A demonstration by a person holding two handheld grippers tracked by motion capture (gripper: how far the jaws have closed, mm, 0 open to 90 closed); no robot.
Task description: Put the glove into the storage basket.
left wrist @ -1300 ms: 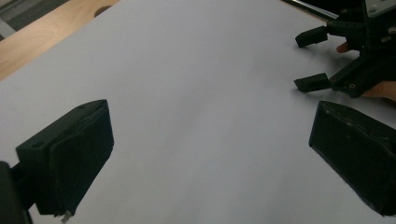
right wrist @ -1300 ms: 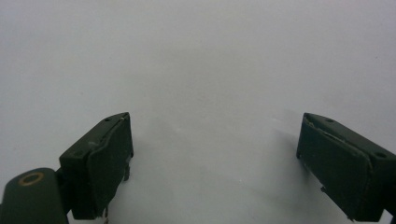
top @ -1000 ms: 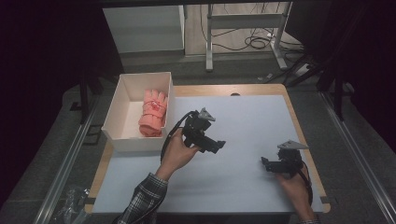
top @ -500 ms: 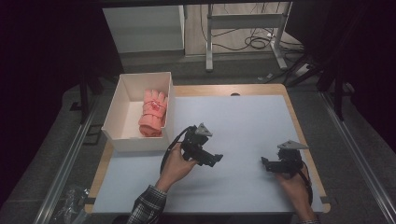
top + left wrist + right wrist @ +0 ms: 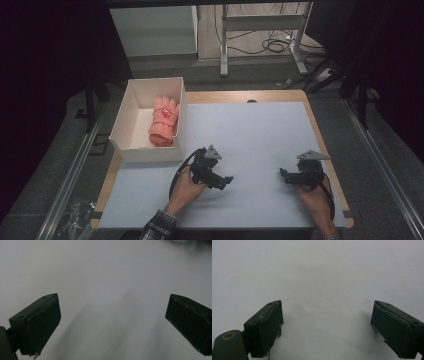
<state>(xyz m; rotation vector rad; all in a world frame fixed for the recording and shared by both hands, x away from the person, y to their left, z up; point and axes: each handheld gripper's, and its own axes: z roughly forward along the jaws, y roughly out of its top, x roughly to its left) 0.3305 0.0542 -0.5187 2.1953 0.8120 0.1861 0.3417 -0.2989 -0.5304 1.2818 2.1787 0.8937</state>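
Table (image 5: 260, 130), covered by one pale sheet, spans the middle of the high view, with a wooden margin showing along its far and right edges. One white box (image 5: 131, 116) stands at the far left corner of the table, open at the top. Inside it, against the right wall, lies one pink glove (image 5: 163, 121), rolled or folded, its fingers pointing to the far side.

Your left gripper (image 5: 227, 180) lies near the middle of the near half of the table, held low over the sheet, its jaws pointing right. The glove is well apart from it, to the far left, with the near wall of the box between the two. In the left gripper view your left gripper (image 5: 112, 322) has its jaws spread wide, one at each lower corner, with bare, blurred sheet between them and nothing gripped.

Your right gripper (image 5: 282, 174) lies near the right edge of the table, its jaws pointing left toward the other gripper, farther from the glove than the left one. In the right gripper view your right gripper (image 5: 327, 326) also stands wide, with plain sheet between the jaws and nothing held.

Count: one table, one box, one glove, two grippers, each carrying one grey three-cornered plate.
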